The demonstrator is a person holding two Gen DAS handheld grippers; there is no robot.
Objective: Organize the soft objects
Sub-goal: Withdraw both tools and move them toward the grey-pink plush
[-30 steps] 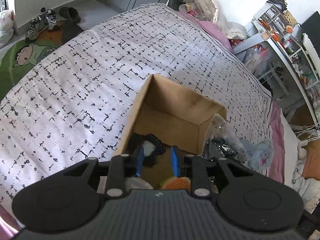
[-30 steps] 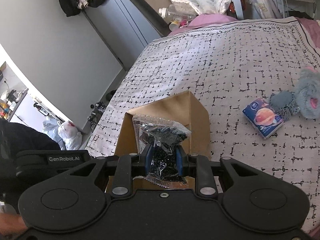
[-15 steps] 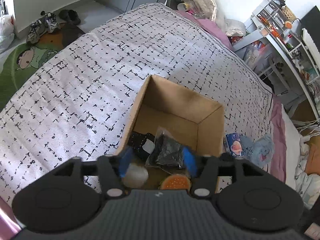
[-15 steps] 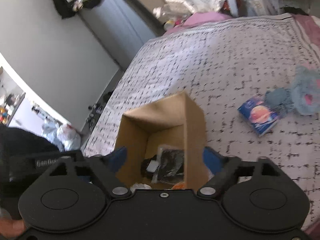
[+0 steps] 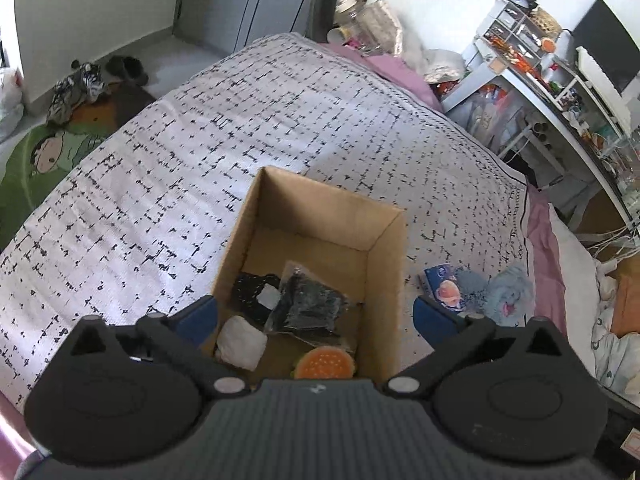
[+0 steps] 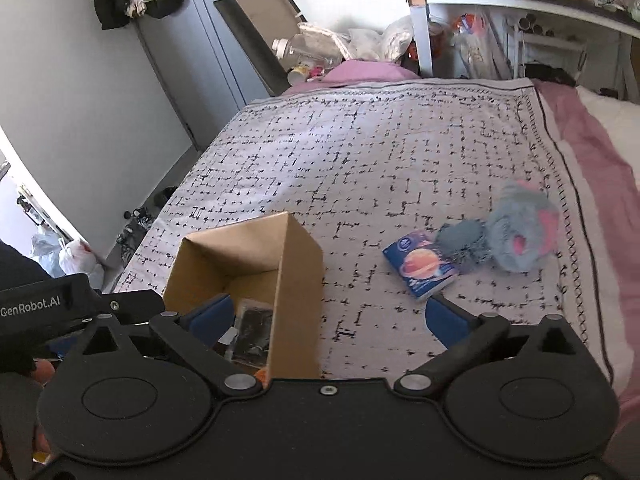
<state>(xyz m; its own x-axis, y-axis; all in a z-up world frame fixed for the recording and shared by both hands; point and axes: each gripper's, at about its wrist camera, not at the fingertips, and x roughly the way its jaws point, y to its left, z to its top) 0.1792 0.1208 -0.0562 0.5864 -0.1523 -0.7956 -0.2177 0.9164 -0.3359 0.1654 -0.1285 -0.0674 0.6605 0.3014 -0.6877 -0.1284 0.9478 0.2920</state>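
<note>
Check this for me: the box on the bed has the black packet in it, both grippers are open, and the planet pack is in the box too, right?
Not quite. The planet pack lies on the bed, outside the box, beside the blue plush; the right wrist view shows it. The black packet is in the box, and the left gripper and right gripper are open.

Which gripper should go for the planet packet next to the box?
Right. The right hand-held gripper is open and empty, with the planet packet on the bedspread just ahead of it. The left hand-held gripper is open over the cardboard box.
</note>
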